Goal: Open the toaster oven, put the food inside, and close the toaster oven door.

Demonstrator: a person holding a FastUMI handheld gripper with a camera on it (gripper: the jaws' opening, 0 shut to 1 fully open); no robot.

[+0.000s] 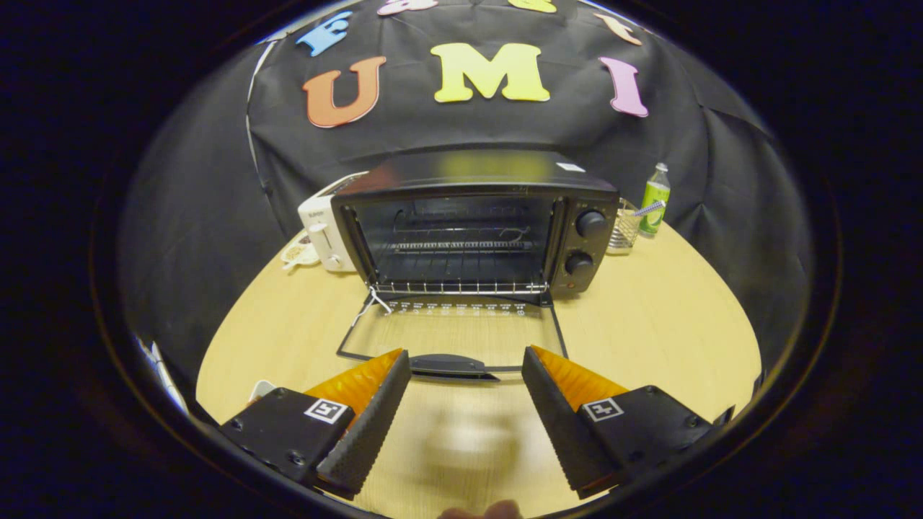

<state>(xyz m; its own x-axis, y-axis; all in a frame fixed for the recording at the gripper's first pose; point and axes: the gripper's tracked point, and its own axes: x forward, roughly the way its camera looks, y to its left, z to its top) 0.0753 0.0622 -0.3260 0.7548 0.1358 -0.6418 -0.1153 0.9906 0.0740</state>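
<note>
White toaster (322,234) beside toaster oven (476,223)

No legible text; toaster oven (476,227) markings blurred

Spread gripper (466,360) fingers, nothing between; lowered door (453,337) just ahead, open toaster oven (476,223) cavity beyond, white toaster (324,232) flanking it.

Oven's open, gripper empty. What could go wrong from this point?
1. The door lies flat on the table just ahead of the open gripper; a forward push could knock its handle.
2. No food sits between the fingers, so the toaster oven might get closed empty.
3. The rack leaves little headroom; food could snag going in.
</note>
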